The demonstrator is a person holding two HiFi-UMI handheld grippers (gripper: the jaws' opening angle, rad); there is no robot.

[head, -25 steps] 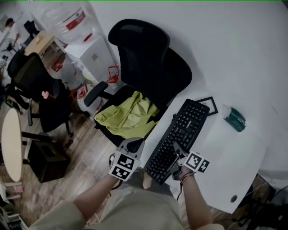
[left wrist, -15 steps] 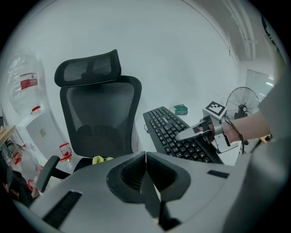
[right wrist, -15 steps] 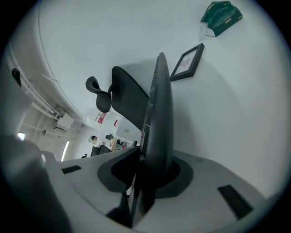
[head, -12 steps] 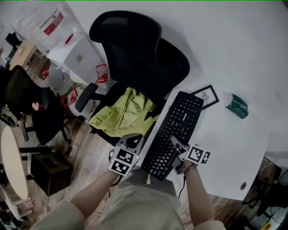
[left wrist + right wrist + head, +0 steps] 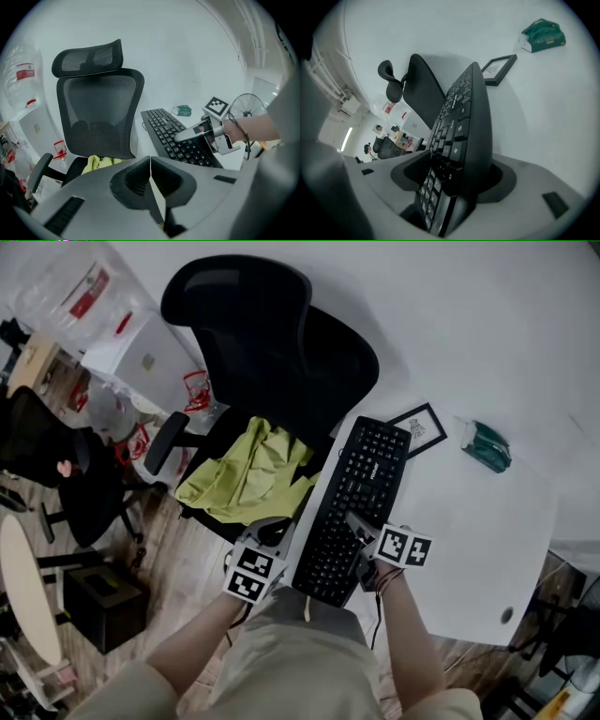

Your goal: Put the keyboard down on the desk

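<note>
White tabletop (image 5: 487,549) fills the right side of the head view, and the black keyboard (image 5: 352,502) is down along its left edge, just beside the office chair (image 5: 281,352). The right tool (image 5: 354,526) has just been opening its jaws. They stand well apart now with the keyboard's near end between them, and as far as the right gripper view lets me judge, they are not squeezing it. The left tool (image 5: 272,532) is pinched tight on nothing and hovers off the tabletop, lower centre.

The danger is that edge. The keyboard sits close to it, so a jaw snagging the keys on the way out could drag it over toward the chair.

For containers there is only the big water jug (image 5: 66,287), upper left, too blurred to tell how full. A yellow-green cloth (image 5: 248,474) lies on the chair seat. A picture frame (image 5: 419,427) and a green packet (image 5: 486,446) rest beyond the keyboard.
</note>
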